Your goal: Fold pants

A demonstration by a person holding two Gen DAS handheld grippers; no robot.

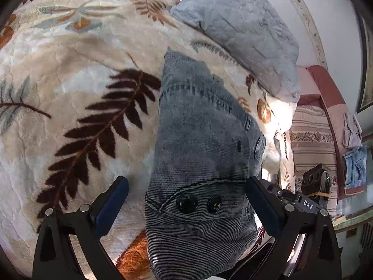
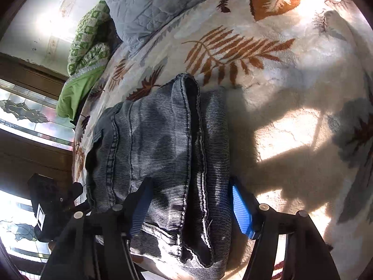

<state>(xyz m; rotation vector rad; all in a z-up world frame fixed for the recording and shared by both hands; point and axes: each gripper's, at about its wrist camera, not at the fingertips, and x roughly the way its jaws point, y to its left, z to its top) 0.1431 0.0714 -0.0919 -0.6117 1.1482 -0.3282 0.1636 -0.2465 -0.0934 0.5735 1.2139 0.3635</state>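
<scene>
The pants [image 1: 200, 140] are grey-blue corduroy jeans, folded into a thick stack on the bed. In the left wrist view my left gripper [image 1: 186, 207] is open, its blue-padded fingers [image 1: 109, 210] on either side of the waistband end with two black buttons [image 1: 186, 203]. In the right wrist view the pants [image 2: 151, 144] show leg hems and seams. My right gripper [image 2: 191, 207] is open around this end, its left finger resting on the fabric and its blue pad [image 2: 242, 212] to the right.
A cream fleece blanket with leaf patterns [image 1: 77, 74] covers the bed. A grey quilted pillow [image 1: 240, 25] lies at the head. A green quilt [image 2: 86, 46] sits by the bed's edge. A striped cloth and hanging clothes [image 1: 354, 154] are beside the bed.
</scene>
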